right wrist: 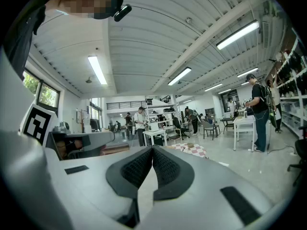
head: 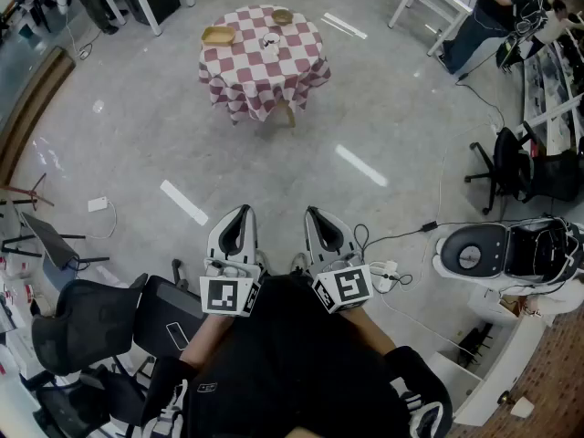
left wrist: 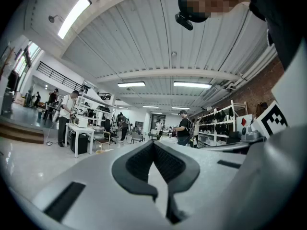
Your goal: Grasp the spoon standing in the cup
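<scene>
Far ahead stands a round table (head: 239, 69) under a red-and-white checked cloth. At its middle is a small pale object (head: 270, 41), possibly the cup; it is too small to make out a spoon. Both grippers are held close to the person's body, several steps short of the table and pointing towards it. The left gripper (head: 239, 212) is shut with nothing between its pads (left wrist: 142, 161). The right gripper (head: 313, 213) is shut and empty too. In the right gripper view the checked table (right wrist: 190, 150) shows small, just beyond the shut jaw tips (right wrist: 152, 148).
A tan tray (head: 217, 36) and a small bowl (head: 282, 15) also sit on the table. Black office chairs (head: 84, 325) stand at the lower left, another chair (head: 504, 167) at the right. A cable and a round white machine (head: 470, 250) lie to the right. White desks and people line the room's edges.
</scene>
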`<state>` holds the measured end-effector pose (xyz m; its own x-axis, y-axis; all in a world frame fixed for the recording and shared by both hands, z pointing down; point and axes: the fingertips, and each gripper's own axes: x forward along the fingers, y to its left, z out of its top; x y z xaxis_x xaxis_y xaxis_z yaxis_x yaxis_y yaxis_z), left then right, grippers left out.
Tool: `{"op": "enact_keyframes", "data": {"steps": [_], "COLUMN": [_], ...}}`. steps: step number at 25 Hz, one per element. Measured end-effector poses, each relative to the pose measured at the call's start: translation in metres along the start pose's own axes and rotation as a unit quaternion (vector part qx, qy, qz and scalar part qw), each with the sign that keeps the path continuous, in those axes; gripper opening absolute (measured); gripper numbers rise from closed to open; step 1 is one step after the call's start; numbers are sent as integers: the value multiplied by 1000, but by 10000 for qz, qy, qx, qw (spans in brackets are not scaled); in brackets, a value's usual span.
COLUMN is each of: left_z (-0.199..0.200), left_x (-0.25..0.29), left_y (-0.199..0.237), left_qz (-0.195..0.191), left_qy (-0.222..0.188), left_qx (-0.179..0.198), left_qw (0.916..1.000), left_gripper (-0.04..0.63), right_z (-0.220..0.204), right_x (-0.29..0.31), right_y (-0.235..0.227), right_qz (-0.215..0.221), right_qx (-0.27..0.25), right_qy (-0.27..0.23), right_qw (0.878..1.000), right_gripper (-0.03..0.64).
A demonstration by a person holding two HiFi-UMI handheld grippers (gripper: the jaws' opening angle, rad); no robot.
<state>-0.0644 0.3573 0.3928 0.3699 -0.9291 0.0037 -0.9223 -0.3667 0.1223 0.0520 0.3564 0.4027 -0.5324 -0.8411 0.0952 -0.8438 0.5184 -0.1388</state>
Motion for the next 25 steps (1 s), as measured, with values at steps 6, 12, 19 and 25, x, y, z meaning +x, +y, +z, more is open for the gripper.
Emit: {"op": "enact_keyframes", "data": {"steps": [6,12,19,25], "left_z": [2,2,-1,-11], "left_x": [1,-4,-11,-3], "left_y": [16,43,78,100], "left_qz": [21,60,-32,-44], "left_qy": [-14,17,37,100], "left_qx": [-152,-241,-302,-342], "left_qw": [9999,9997,9995,9994], "left_gripper": [5,5,6,5], "right_z": [-3,-4,-3,-11], "right_x": [11,27,57,81], "right_y": [6,20,43,39], "right_qz": [11,24,-20,-146], "right_qx": [-115,-23,-84,-281], "right_qy": [18,51,8,120], "right_qw": [9999,10000,10000,9994], "right_gripper": [26,26,26,26]}}
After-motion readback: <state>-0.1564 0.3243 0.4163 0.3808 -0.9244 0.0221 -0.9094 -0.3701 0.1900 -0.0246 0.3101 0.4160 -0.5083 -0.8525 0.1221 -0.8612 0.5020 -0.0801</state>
